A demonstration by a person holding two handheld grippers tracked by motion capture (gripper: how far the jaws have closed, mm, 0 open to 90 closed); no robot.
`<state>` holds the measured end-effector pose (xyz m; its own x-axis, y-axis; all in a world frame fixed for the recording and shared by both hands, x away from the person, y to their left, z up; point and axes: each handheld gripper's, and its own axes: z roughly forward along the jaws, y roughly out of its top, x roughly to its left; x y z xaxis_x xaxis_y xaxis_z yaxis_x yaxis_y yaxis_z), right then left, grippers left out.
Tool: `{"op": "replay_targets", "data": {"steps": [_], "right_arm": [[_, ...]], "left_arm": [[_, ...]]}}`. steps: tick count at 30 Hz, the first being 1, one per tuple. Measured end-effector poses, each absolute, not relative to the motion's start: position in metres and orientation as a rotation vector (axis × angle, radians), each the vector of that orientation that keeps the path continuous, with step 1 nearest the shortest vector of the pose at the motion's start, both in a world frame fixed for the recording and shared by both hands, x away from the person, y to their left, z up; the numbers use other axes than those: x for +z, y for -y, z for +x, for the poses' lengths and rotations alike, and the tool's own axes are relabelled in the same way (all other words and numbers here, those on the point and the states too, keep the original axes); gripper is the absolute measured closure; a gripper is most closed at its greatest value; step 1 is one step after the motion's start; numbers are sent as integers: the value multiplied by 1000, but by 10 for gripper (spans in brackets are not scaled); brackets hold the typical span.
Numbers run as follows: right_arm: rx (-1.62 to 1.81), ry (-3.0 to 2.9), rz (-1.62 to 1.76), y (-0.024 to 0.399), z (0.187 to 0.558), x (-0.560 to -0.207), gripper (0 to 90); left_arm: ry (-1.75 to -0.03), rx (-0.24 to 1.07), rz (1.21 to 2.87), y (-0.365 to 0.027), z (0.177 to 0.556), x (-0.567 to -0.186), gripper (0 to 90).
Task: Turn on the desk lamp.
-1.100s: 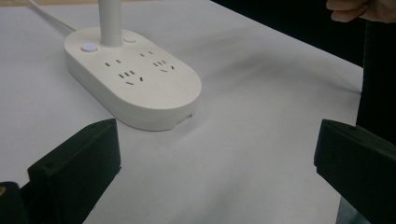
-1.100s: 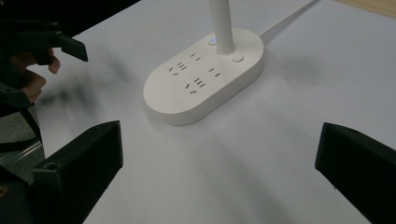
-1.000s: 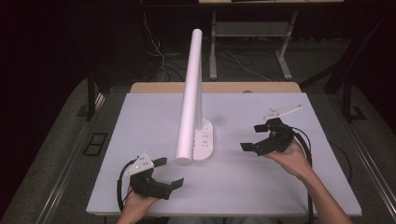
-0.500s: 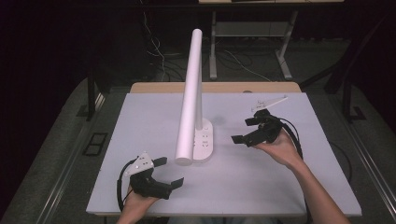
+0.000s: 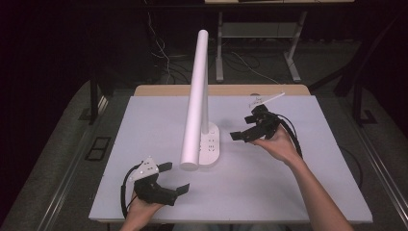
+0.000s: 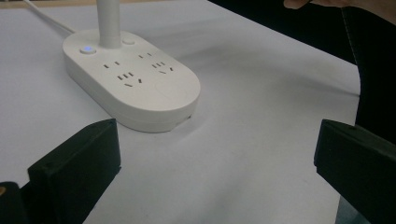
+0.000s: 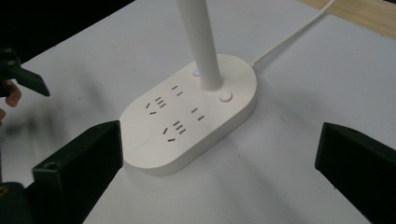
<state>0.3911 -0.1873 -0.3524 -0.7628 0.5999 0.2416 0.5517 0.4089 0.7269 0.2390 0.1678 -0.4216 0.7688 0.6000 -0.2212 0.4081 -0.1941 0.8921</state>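
Observation:
A white desk lamp stands mid-table on an oval base [image 5: 210, 146] that carries sockets and two buttons; its long white arm [image 5: 196, 102] leans toward me. The base [image 6: 133, 84] lies ahead of my left gripper [image 5: 174, 178], which rests open near the front left edge with nothing between its fingers. My right gripper [image 5: 244, 129] hovers open just right of the base [image 7: 187, 121], jaws pointing at it and empty. A small light glows beside the stem [image 7: 196, 72]. The lamp's white cable [image 7: 292, 35] runs off toward the back of the table.
The lamp sits on a white board [image 5: 298, 183] that covers the table, with a wooden strip [image 5: 226, 90] along the back edge. A thin white stick with a tag [image 5: 266, 100] lies at the back right. Dark floor, cables and desk legs surround the table.
My right gripper has moved left toward the lamp base over the last second. The left gripper and the lamp have stayed where they were.

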Motion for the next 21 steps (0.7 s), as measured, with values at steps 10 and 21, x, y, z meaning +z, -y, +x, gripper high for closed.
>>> {"op": "replay_targets", "data": {"steps": [10, 21], "right_arm": [[1287, -2574, 1100, 182, 409, -358, 6], [1273, -2571, 1090, 162, 427, -357, 65]], "left_arm": [[-781, 211, 1820, -168, 239, -422, 0], [-770, 202, 1820, -168, 239, -422, 0]]}}
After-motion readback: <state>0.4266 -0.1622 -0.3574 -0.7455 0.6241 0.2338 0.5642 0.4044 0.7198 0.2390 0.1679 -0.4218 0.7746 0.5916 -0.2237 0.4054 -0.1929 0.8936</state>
